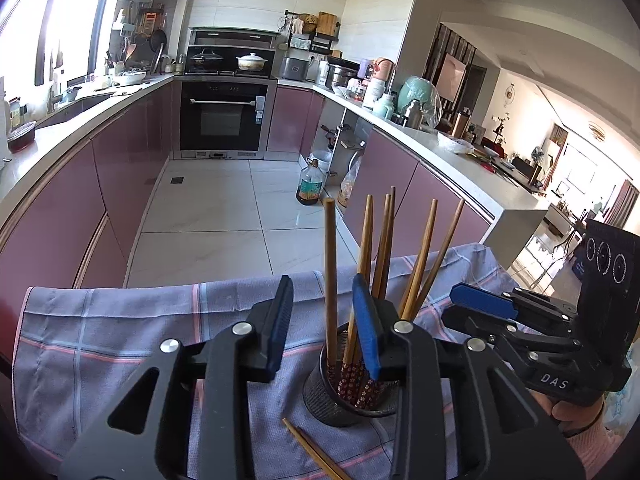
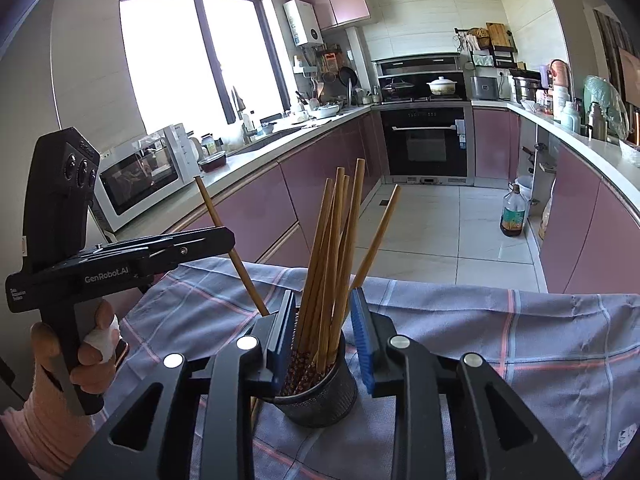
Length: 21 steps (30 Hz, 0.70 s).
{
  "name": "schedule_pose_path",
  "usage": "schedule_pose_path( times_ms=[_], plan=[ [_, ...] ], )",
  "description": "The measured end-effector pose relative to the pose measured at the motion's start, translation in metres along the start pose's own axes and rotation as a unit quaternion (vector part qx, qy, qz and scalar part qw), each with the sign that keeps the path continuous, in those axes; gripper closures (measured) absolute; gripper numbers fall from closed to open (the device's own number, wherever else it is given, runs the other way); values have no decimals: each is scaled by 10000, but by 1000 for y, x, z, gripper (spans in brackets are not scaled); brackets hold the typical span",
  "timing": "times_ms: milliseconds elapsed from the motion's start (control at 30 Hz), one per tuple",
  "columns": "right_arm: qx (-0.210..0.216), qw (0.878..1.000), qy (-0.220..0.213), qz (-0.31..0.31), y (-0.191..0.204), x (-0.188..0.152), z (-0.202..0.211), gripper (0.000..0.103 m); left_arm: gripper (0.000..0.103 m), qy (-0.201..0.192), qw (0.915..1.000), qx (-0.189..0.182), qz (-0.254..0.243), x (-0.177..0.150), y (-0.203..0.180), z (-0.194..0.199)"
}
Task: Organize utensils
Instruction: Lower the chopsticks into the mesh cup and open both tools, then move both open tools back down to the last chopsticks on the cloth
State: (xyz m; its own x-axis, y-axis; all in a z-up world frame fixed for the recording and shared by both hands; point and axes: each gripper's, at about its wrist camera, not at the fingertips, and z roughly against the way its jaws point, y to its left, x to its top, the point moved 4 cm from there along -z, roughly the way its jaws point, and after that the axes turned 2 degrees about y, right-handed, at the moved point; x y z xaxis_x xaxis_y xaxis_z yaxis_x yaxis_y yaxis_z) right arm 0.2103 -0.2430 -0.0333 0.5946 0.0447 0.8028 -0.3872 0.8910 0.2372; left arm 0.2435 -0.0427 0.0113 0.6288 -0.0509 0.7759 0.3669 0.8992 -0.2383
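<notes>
Checked cloth [image 2: 500, 340]: chopstick holder [image 2: 320, 400] between parted right gripper [image 2: 324, 340] pads, untouched.

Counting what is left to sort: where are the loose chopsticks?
Left wrist view, bottom centre: the loose chopsticks lie on the checked cloth, just in front of the mesh holder.

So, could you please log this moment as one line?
left gripper: open | right gripper: open | chopsticks: in cup | two: on cloth
</notes>
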Motion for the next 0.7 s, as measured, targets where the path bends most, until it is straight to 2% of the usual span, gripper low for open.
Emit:
schedule_pose_path(
  times_ms=[100, 167, 267, 467, 700],
  plan=[
    [61, 9999, -80, 83, 6, -4, 9, 75, 69, -89, 9999, 51, 53, -5, 7, 6],
    [179, 9997, -67, 158, 12, -10, 14, 69, 68, -141, 9998, 100, 52, -8, 11, 11],
    [352, 9988, 30, 347, 24, -21, 17, 67, 66, -240, 9995, 187, 10, -17, 13, 21],
    [680, 9944, 510, 634, 47, -54, 9, 66, 62, -328, 9986, 380, -140, -48, 14, 47],
    [847, 9892, 1082, 508, 50, -97, -8, 66, 54, -125, 9967, 756, -250, -107, 16, 59]
  ],
)
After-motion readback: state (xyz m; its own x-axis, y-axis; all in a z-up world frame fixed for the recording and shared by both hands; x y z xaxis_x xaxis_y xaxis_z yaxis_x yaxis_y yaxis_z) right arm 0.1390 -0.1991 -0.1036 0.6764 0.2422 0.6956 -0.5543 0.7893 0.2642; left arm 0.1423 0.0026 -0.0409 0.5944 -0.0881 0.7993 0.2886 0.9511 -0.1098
